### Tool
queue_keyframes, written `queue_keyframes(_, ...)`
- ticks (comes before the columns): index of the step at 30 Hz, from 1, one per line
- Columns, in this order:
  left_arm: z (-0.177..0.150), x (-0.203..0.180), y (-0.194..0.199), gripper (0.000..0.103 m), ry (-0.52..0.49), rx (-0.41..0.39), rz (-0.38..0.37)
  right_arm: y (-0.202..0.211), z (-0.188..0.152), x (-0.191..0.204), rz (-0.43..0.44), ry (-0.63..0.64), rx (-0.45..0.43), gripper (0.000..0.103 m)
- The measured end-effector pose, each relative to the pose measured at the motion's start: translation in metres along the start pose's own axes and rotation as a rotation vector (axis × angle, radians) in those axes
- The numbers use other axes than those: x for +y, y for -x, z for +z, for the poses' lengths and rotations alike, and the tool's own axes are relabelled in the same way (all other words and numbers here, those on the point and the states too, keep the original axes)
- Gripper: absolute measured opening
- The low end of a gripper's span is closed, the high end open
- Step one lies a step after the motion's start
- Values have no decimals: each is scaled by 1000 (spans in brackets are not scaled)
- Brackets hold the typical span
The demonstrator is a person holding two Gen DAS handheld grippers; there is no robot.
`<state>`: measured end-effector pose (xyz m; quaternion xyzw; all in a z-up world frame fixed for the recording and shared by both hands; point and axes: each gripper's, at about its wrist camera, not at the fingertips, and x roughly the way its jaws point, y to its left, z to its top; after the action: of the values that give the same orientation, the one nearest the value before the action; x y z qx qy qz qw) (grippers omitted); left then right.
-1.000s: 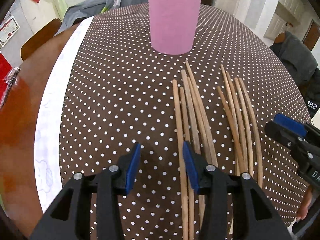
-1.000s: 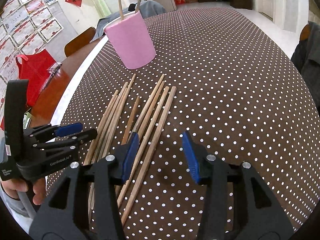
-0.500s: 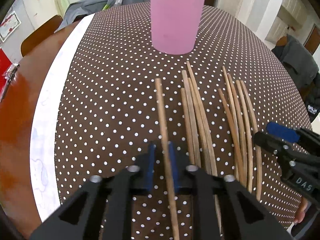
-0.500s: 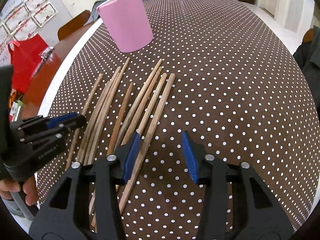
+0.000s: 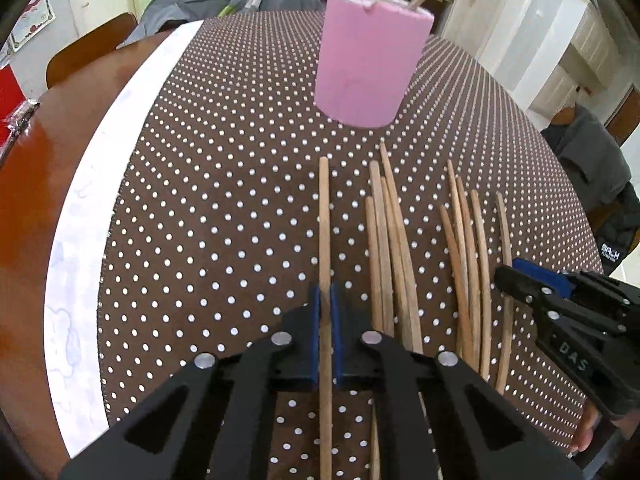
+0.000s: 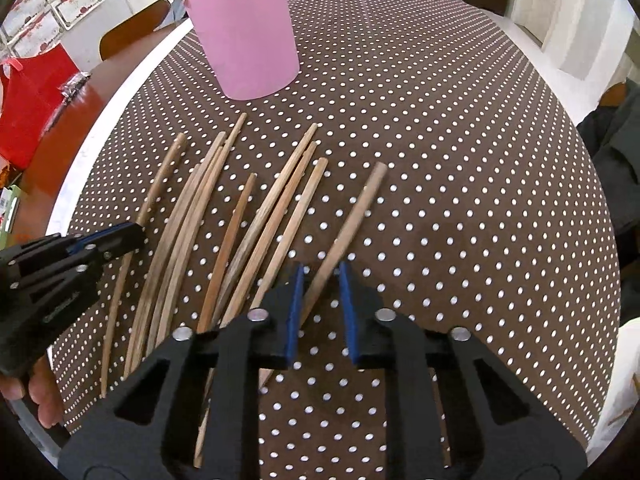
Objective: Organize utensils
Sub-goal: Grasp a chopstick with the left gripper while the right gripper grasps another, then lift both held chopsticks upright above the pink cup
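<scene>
My left gripper (image 5: 325, 300) is shut on a single wooden chopstick (image 5: 324, 216), which points toward the pink cup (image 5: 368, 60). Two sticks stand in that cup. Several more chopsticks (image 5: 388, 248) lie side by side on the dotted cloth to the right. In the right wrist view, my right gripper (image 6: 320, 280) has its jaws closing around the rightmost chopstick (image 6: 352, 220). That stick lies slanted between the blue pads (image 6: 294, 308), and a gap still shows on its right side. The left gripper (image 6: 120, 236) appears at the left edge, on the leftmost stick.
A brown polka-dot cloth (image 5: 208, 200) with a white border (image 5: 84, 208) covers the round wooden table. A chair back (image 5: 88, 56) and grey clothing stand behind it. A red bag (image 6: 32, 96) sits at the left. A dark jacket (image 5: 592, 168) hangs at the right.
My left jaws closed on the leftmost chopstick and drew it away from the bunch. The right gripper shifted left over the rightmost chopstick and its jaws narrowed around it.
</scene>
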<state>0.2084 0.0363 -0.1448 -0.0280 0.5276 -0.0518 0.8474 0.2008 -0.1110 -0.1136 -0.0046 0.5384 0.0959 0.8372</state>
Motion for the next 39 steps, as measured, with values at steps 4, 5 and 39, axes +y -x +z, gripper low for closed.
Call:
queue_keyframes(4, 1, -2, 13, 6, 1, -50, -19, -5, 8, 2, 33, -12, -16, 10)
queue_keyframes(5, 2, -4, 18, 6, -1, -66, -27, -6, 8, 0, 47, -21, -20, 9)
queue_keyframes(39, 81, -29, 127, 6, 10, -895, -227, 152, 64, -2, 288, 34, -745, 6)
